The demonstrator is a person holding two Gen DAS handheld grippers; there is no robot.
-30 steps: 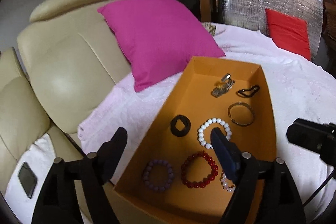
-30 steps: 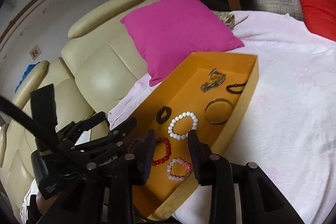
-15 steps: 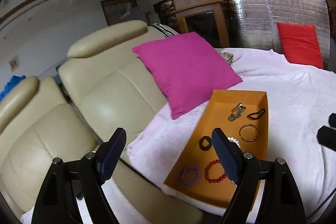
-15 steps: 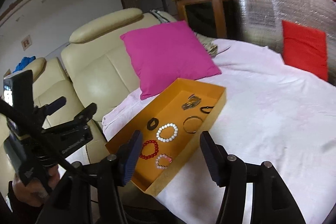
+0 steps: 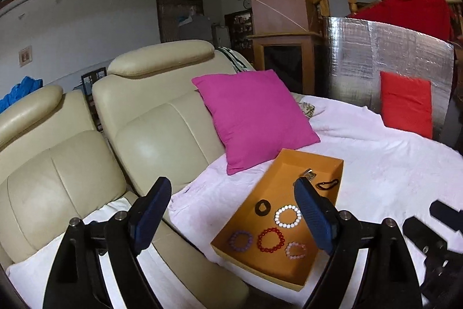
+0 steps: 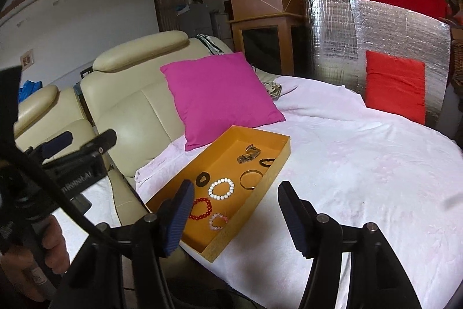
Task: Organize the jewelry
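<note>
An orange tray [image 5: 277,164] [image 6: 277,164] sits on a white cloth-covered table. It holds a purple bead bracelet [image 5: 240,240], a red bead bracelet [image 5: 271,240] [image 6: 200,208], a pink bead bracelet [image 5: 295,250] [image 6: 218,221], a white bead bracelet [image 5: 287,217] [image 6: 221,188], a black ring [image 5: 262,208] [image 6: 202,179], a gold bangle [image 6: 251,179], a black hair tie [image 5: 327,184] [image 6: 266,162] and a metal clip [image 6: 248,157]. My left gripper [image 5: 231,210] is open and empty, held back above the tray's near-left side. My right gripper [image 6: 234,210] is open and empty, above the tray's near edge.
A magenta pillow [image 5: 254,118] leans on a cream leather sofa [image 5: 150,129] behind the tray. A red cushion [image 5: 406,103] rests against a silver foil panel [image 5: 387,54] at the back right. The white table [image 6: 361,164] spreads to the right.
Both grippers have pulled up and back from the tray, which now looks smaller and farther. The right gripper's jaws have opened wider. The jewelry has not moved.
</note>
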